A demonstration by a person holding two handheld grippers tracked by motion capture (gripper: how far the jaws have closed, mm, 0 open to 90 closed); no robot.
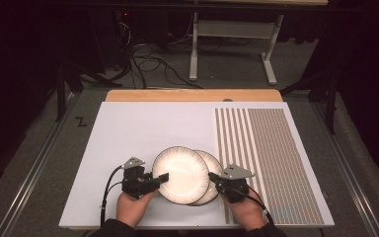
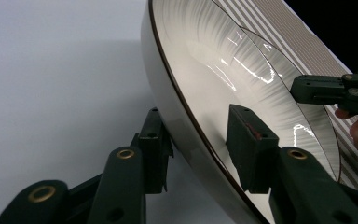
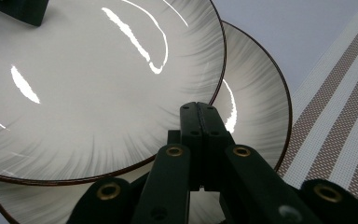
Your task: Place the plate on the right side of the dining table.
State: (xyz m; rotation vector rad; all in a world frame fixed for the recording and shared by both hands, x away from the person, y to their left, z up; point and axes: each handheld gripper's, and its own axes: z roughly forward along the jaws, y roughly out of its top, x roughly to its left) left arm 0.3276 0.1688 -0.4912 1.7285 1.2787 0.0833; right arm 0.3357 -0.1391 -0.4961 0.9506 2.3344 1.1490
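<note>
Left gripper [image 1: 164,178]: jaws clamped on near rim of upper plate [image 1: 181,174], one jaw under, one over; plate tilted, lifted.
Right gripper [image 1: 212,177]: jaws pressed together, tips over lower plate [image 1: 214,168] rim; nothing visibly between them.
Judgement: unstacking or stacking midway, upper plate overlapping lower, not set down.
Count: two plates, two grippers, one striped mat [image 1: 271,153] beyond right jaws, one desk [image 1: 128,133].

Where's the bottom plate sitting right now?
In the high view the lower plate lies near the table's front edge, peeking out right of the upper plate, beside the striped mat, by the right gripper.
</note>
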